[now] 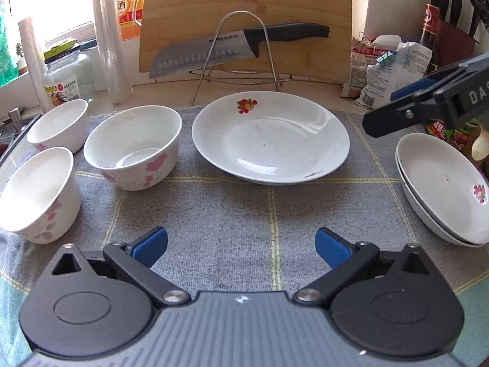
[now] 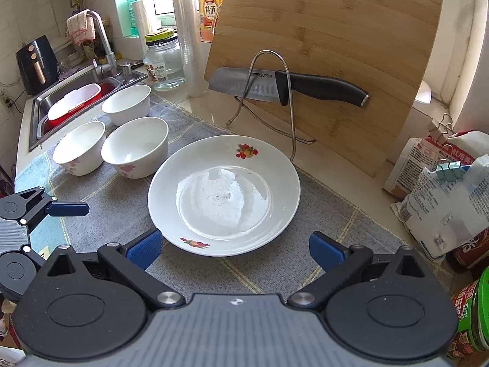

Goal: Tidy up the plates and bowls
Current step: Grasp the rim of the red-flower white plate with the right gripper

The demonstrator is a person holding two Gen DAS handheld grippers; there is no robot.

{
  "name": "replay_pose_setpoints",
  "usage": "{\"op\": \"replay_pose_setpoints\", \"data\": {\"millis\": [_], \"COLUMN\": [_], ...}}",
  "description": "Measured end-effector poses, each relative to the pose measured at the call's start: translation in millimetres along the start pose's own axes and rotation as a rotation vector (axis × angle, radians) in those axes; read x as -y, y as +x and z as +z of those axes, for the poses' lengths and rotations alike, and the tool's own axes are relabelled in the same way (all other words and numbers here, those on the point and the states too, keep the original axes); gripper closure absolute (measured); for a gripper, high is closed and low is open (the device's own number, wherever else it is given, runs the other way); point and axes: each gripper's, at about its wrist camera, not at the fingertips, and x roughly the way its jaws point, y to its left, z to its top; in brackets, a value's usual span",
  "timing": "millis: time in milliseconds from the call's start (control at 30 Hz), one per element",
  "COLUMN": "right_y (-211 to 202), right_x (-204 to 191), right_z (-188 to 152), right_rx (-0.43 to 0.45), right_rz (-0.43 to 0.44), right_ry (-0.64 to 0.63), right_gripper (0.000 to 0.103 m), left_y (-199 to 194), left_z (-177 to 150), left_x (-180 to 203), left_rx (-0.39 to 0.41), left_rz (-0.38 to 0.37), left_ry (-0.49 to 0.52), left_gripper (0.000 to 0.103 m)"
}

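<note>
**Plates and bowls spread over a grey mat**

While both grippers hang above the near edge, the grey checked mat (image 1: 244, 214) covers the counter and carries all the dishes. A bamboo cutting board (image 1: 247, 15) leans upright at the far side, behind a wire rack (image 1: 241, 49) that holds a black-handled knife (image 1: 214, 52). At the middle of the mat lies a white plate (image 1: 270, 136) with red fruit prints, alone and empty. On the right sits a stack of plates (image 1: 443, 186), one nested in another. On the left stand three white bowls with pink flowers: the middle bowl (image 1: 133, 146) just beside the lone plate, the near bowl (image 1: 38, 192) at the mat's left edge, the far bowl (image 1: 58, 125) behind them. The left gripper (image 1: 241, 244) is spread wide with nothing between its blue pads. The right gripper (image 2: 235, 249) is likewise agape and unladen, just short of the lone plate's near rim.
</note>
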Motion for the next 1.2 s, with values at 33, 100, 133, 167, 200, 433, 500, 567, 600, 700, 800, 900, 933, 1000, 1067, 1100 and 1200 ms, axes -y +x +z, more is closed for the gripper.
{"op": "replay_pose_setpoints", "data": {"millis": [33, 100, 133, 167, 200, 433, 500, 567, 600, 700, 800, 900, 933, 1000, 1067, 1100, 1200], "right_y": [0.2, 3.3, 5.1, 7.5, 10.2, 40.6, 53.8, 65.2, 70.1, 82.0, 93.9, 102.6, 104.7, 108.7, 113.0, 115.0, 118.4], "right_x": [0.2, 1.3, 1.8, 2.8, 4.0, 14.6, 20.1, 23.1, 24.0, 24.6, 24.5, 24.9, 25.4, 26.8, 29.7, 31.5, 36.3], "right_z": [0.5, 1.6, 2.3, 3.0, 3.7, 19.5, 27.2, 34.8, 38.9, 48.3, 54.7, 55.7, 55.5, 55.0, 54.9, 54.5, 54.2], "right_rx": [-0.003, -0.018, -0.024, -0.03, -0.037, -0.093, -0.117, -0.136, -0.141, -0.156, -0.179, -0.202, -0.211, -0.222, -0.237, -0.243, -0.252], "right_rz": [-0.002, -0.016, -0.025, -0.03, -0.032, 0.009, 0.019, 0.017, 0.014, 0.019, 0.03, 0.043, 0.043, 0.05, 0.06, 0.067, 0.081], "right_ry": [0.005, 0.016, 0.02, 0.024, 0.029, 0.051, 0.061, 0.056, 0.049, 0.03, 0.015, 0.008, 0.007, 0.004, 0.012, 0.017, 0.032], "right_gripper": [0.0, 0.0, 0.0, 0.0, 0.0, 0.0, 0.0, 0.0, 0.0, 0.0, 0.0, 0.0, 0.0, 0.0, 0.0, 0.0, 0.0], "left_y": [4.6, 14.8, 19.6, 24.8, 29.2, 46.4, 49.4, 52.1, 53.4, 56.4, 59.7, 61.4, 61.8, 63.8, 66.2, 67.0, 69.6], "left_z": [0.9, 3.3, 4.5, 5.3, 5.5, 8.5, 11.3, 13.8, 14.5, 16.3, 18.6, 19.4, 19.7, 21.7, 24.0, 24.7, 26.6], "left_x": [-0.9, -1.4, -1.1, -0.9, -0.2, 8.6, 11.0, 13.0, 13.5, 13.8, 12.2, 12.3, 12.3, 12.2, 12.2, 12.5, 13.0], "left_rx": [-0.003, -0.013, -0.02, -0.029, -0.034, -0.02, -0.017, -0.014, -0.01, -0.003, 0.002, 0.01, 0.011, 0.01, 0.01, 0.01, 0.016], "left_rz": [-0.008, -0.029, -0.045, -0.067, -0.081, -0.114, -0.112, -0.116, -0.119, -0.125, -0.132, -0.132, -0.134, -0.135, -0.134, -0.133, -0.132], "left_ry": [0.007, 0.033, 0.046, 0.062, 0.076, 0.14, 0.138, 0.142, 0.144, 0.151, 0.155, 0.154, 0.155, 0.156, 0.155, 0.154, 0.152], "left_gripper": [0.001, 0.001, 0.001, 0.001, 0.001, 0.001, 0.001, 0.001, 0.001, 0.0, 0.0, 0.0, 0.0, 0.0, 0.0, 0.0, 0.0]}}
